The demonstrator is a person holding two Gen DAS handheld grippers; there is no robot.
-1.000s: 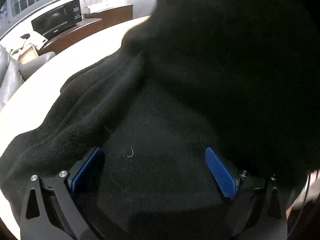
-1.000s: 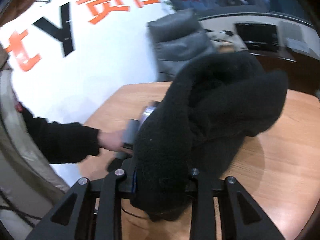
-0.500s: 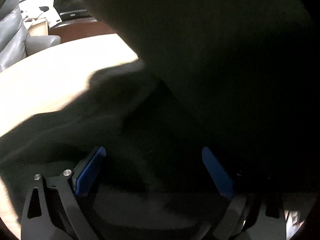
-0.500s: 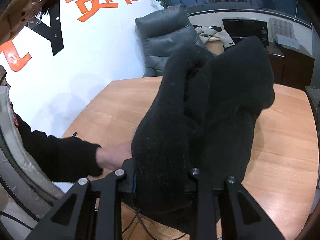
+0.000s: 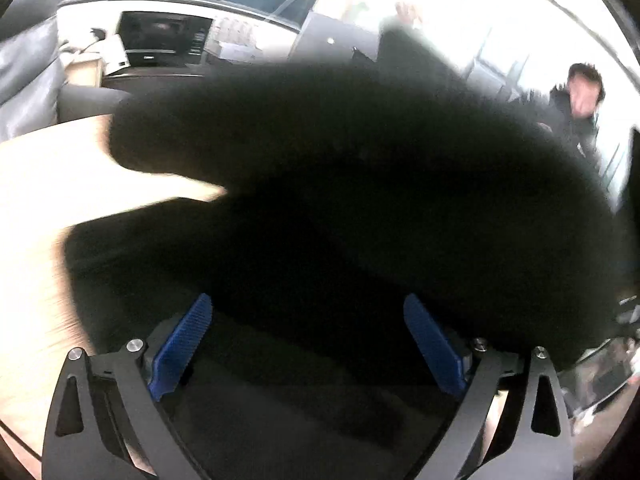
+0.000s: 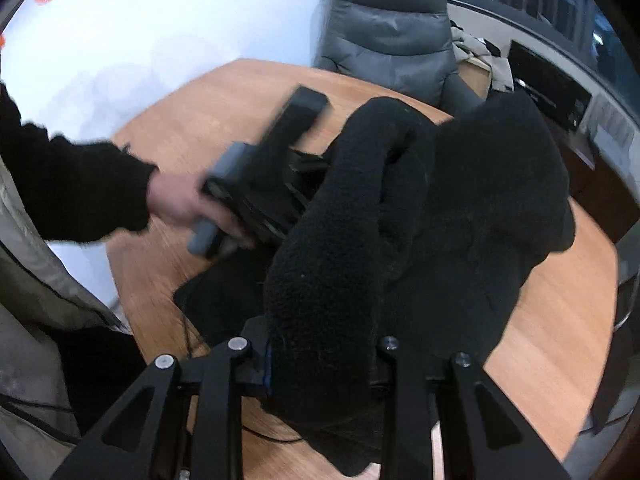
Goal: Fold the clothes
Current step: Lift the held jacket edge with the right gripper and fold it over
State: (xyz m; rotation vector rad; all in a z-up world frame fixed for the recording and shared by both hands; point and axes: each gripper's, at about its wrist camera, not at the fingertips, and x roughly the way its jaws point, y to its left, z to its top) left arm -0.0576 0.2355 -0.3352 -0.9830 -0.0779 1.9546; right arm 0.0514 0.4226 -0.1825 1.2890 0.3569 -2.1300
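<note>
fleece (image 6: 420, 216): black, fuzzy, bunching thickly over the wooden counter (image 6: 560, 320)
right hand-held gripper (image 6: 324, 360): pinching fleece (pads mostly hiding)
left hand-held gripper (image 5: 308, 340): spreading wide, blue ribbed pads (image 5: 182, 344); fleece blurring

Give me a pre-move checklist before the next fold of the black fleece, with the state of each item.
1. Right tool clamped on the black fleece: ok, a thick fold sits between its fingers.
2. Left tool open for a new grip: ok, its blue pads stand wide apart.
3. Fleece between the left pads: cannot tell, the cloth is dark and blurred there.
4. Fleece laid flat: not ok, it hangs bunched above the wooden table.
5. Bare table for laying down: ok, wood shows on the far right.
6. Edges or sleeves located: cannot tell.
</note>
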